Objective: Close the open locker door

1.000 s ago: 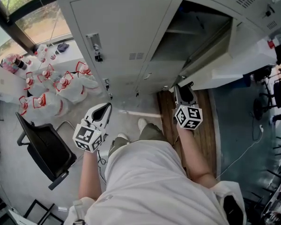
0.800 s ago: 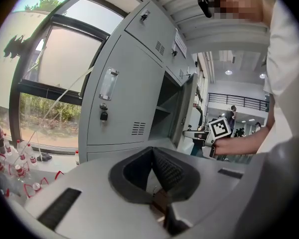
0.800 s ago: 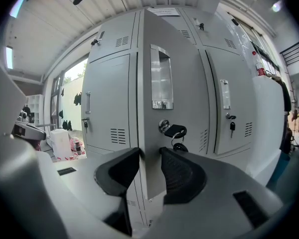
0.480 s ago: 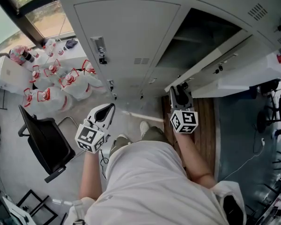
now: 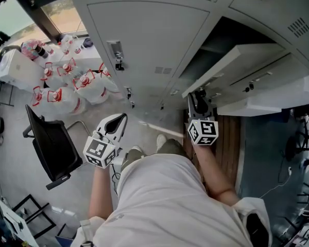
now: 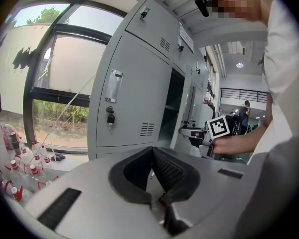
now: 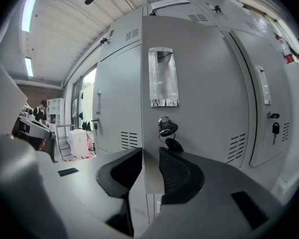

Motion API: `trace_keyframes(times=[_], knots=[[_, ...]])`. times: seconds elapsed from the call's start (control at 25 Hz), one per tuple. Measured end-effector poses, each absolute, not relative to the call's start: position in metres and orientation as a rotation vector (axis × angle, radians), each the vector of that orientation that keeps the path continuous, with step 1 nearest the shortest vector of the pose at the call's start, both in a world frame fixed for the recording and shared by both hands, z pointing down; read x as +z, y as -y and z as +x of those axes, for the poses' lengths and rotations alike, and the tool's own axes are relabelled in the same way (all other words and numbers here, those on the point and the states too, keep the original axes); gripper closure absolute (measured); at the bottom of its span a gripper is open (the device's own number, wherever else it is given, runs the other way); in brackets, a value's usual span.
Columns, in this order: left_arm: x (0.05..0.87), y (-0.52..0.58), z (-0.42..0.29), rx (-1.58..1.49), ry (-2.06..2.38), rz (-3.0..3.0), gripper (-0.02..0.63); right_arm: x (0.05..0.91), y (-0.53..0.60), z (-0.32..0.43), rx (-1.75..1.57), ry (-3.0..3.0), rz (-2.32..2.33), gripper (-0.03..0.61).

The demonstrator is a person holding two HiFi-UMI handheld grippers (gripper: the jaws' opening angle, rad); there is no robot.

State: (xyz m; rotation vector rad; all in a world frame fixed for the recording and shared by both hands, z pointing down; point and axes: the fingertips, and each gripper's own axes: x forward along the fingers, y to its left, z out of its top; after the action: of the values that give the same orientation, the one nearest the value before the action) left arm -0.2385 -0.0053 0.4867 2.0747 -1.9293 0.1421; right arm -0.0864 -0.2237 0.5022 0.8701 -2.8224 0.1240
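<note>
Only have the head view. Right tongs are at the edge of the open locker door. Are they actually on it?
Observer: Looks like it. In the right gripper view the edge of the locker door stands between the right tongs. The tongs have just been closing, and the pads appear to press on both faces.
Operator: Left tongs carrying anything?
Observer: No. The left gripper view shows the left tongs with tips together and nothing between them.
Operator: Anything on the door near the grip?
Observer: A key hangs from the lock, close to the gripped edge.
</note>
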Motion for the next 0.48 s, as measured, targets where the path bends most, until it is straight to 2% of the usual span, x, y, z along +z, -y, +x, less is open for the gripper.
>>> trace_keyframes(times=[0.48], knots=[[0.488,0.017,-0.247,0.147,2.008,1.977,0.611,0.508,0.25,-0.118,0.135,2.859,0.743,0.469]])
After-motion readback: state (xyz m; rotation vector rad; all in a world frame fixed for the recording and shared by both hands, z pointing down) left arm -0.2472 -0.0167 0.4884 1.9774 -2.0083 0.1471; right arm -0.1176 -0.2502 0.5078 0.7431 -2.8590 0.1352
